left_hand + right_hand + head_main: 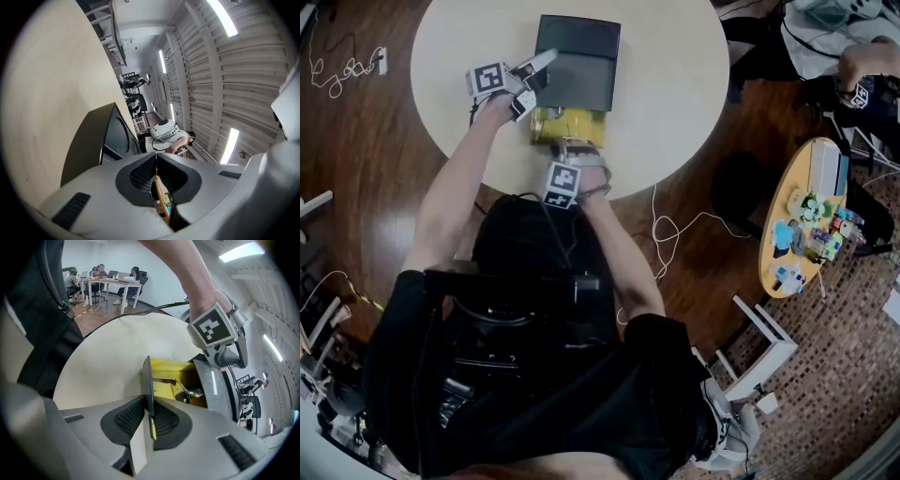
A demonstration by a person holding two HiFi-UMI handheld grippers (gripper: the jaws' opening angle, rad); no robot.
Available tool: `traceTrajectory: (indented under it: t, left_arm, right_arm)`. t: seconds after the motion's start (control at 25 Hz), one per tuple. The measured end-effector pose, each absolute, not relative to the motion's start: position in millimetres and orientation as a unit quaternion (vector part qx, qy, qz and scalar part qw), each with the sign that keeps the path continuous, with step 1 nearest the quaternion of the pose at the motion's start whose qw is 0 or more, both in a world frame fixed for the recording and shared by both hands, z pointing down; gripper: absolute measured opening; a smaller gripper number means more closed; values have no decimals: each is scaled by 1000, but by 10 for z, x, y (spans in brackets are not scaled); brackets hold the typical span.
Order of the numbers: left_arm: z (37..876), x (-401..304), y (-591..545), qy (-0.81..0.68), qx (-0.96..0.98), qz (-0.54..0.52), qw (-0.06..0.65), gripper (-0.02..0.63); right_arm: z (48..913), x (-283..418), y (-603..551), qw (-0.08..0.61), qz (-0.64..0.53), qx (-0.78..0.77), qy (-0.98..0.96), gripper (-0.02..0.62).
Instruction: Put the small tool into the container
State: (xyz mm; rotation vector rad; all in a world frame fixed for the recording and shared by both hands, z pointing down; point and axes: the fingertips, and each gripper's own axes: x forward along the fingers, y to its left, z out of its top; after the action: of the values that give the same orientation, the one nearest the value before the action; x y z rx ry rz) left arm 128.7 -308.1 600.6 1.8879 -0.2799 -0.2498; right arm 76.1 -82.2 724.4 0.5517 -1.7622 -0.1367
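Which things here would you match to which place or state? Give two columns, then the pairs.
Things:
1. metal tool
2. right gripper
3. dark grey box

Place or state:
A. shut on a thin dark panel
B. on the round table, on the far side of the yellow container
C. inside the yellow container

Pairs: 1-C, 2-A, 3-B

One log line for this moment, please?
left fingers: shut, beside dark case | right fingers: shut on panel of yellow box | metal tool: inside box
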Motion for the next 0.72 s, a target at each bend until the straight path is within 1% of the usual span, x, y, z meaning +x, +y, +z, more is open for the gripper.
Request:
traceTrajectory:
  t: [0.32, 0.72]
  left_arm:
    - [6021, 1317, -3054, -117, 799, -103, 580, 3]
    - [6022, 1303, -3081, -121, 808, -92, 570, 3]
  right_arm:
    - [7239, 791, -954, 611, -56, 243, -751, 58]
    - [7212, 786, -1014, 609, -62, 249, -750, 60]
